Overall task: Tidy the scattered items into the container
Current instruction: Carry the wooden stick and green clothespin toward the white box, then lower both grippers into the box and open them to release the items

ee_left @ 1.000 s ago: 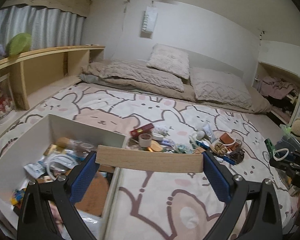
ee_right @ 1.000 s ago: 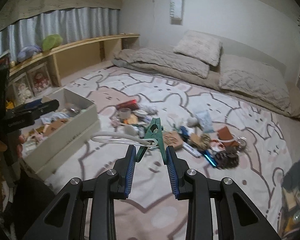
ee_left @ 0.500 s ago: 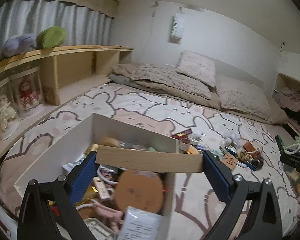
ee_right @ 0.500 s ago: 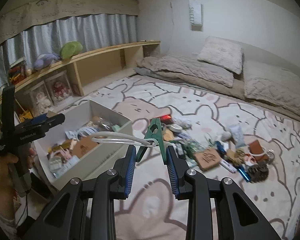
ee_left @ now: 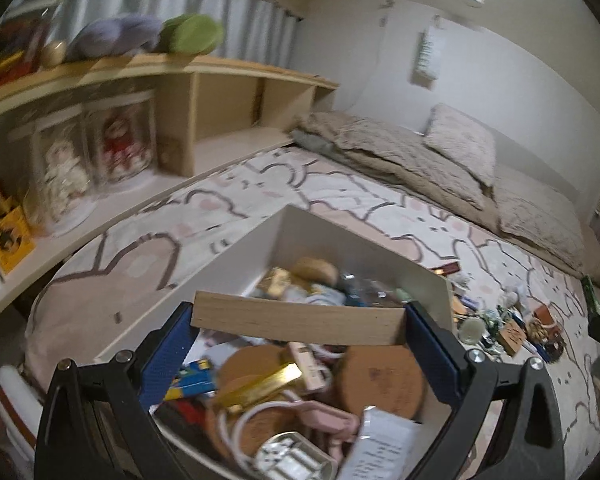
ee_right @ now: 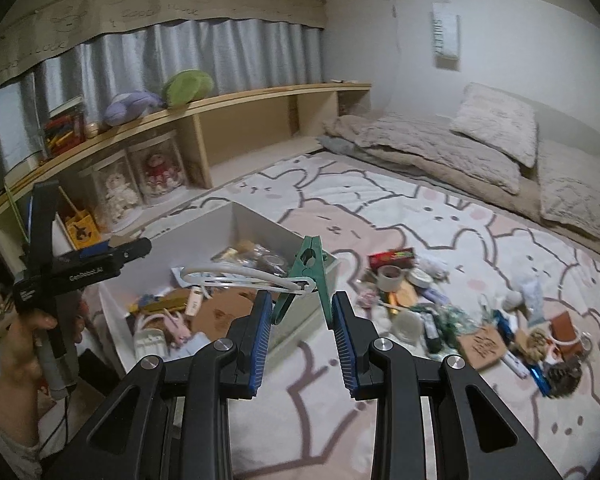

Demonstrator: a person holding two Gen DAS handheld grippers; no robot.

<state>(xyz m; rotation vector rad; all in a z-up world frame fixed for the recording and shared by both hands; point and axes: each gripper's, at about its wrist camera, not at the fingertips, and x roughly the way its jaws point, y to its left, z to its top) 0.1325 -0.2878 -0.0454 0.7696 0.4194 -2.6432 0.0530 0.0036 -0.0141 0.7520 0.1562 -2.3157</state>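
Note:
My left gripper [ee_left: 298,322] is shut on a long wooden block [ee_left: 296,318] and holds it above the white box [ee_left: 340,236], which is full of small items. My right gripper [ee_right: 302,312] is shut on a green clothespin [ee_right: 308,272] with a white loop [ee_right: 236,278] clipped in it, just right of the white box [ee_right: 244,220]. The left gripper also shows in the right wrist view [ee_right: 112,256], over the box's left side. Scattered items [ee_right: 440,312] lie on the patterned bed cover to the right of the box.
A wooden shelf [ee_right: 240,100] with plush toys and doll cases runs along the left wall. Pillows [ee_right: 496,124] and a beige quilt lie at the far end. The bed cover [ee_right: 440,224] extends between the box and the bedding.
Both grippers have moved left toward the box with their loads. The wooden block has gone from beside the box to above its contents. The clothespin has come closer to the box's right wall.

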